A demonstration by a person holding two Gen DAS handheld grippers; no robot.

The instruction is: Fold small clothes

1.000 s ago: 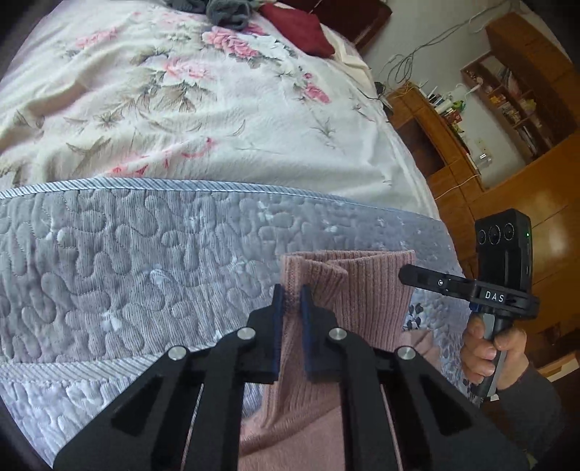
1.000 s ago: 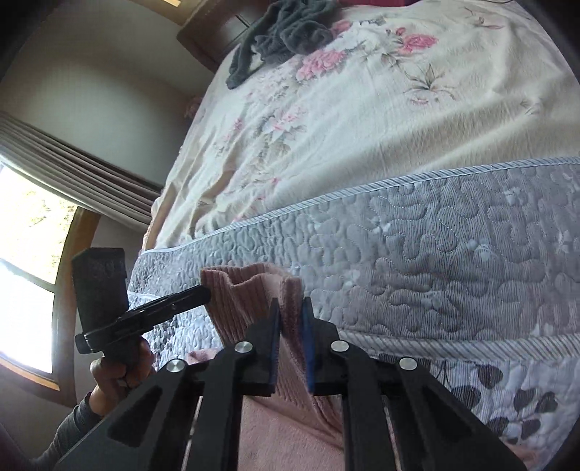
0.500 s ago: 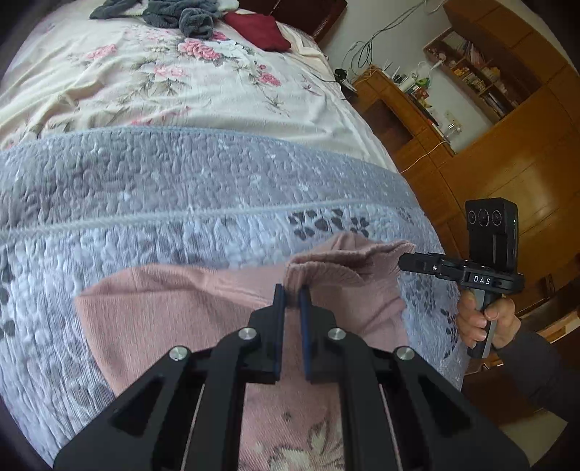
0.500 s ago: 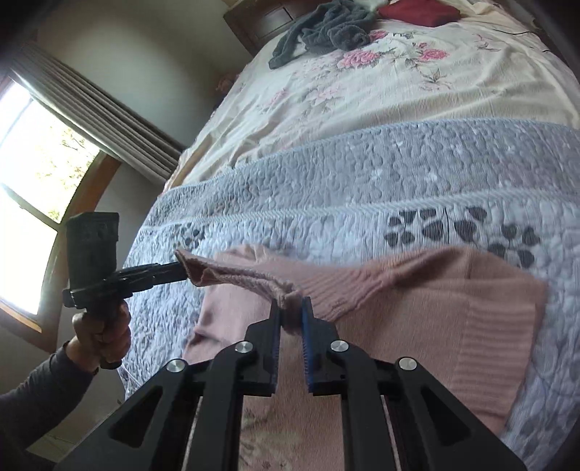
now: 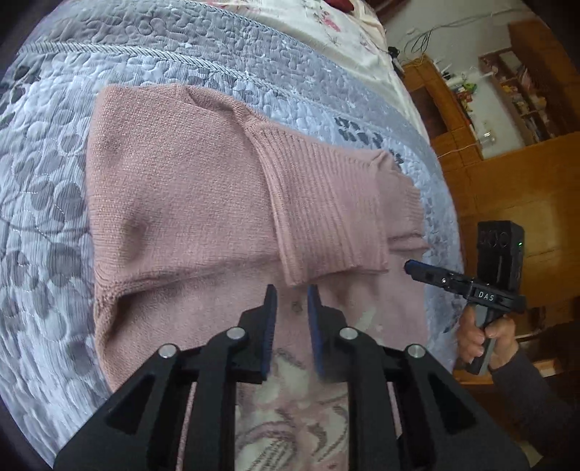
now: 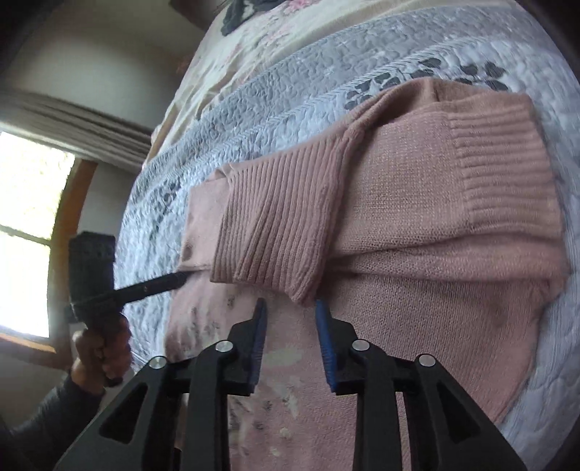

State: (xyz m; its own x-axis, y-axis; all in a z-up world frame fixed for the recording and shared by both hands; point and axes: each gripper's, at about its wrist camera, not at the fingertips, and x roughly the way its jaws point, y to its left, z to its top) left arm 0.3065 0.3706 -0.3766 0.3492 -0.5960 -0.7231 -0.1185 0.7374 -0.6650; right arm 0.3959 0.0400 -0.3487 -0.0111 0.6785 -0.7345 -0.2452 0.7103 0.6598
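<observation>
A pink knit sweater [image 5: 181,199] lies on the grey quilted bedspread [image 5: 47,217], its ribbed hem [image 5: 326,210] folded back over the body. A pale floral print shows on the part nearest me. My left gripper [image 5: 291,302] stands open just short of the hem's edge, with nothing between its fingers. In the right wrist view my right gripper [image 6: 290,313] is likewise open, right before the ribbed hem [image 6: 275,232] of the sweater [image 6: 435,217]. Each gripper shows in the other's view: the right gripper [image 5: 417,269] at the sweater's right edge, the left gripper [image 6: 174,280] at its left edge.
Beyond the quilt [image 6: 253,108] lies a floral sheet [image 5: 326,18] with dark clothes [image 6: 239,14] heaped at the far end. Wooden cabinets and shelves [image 5: 507,163] stand to the right of the bed, and a curtained window [image 6: 25,217] is on the left. A hand [image 5: 485,340] holds each handle.
Both grippers carried the ribbed hem up and over, laid it down on the sweater's body, then opened and let it go.
</observation>
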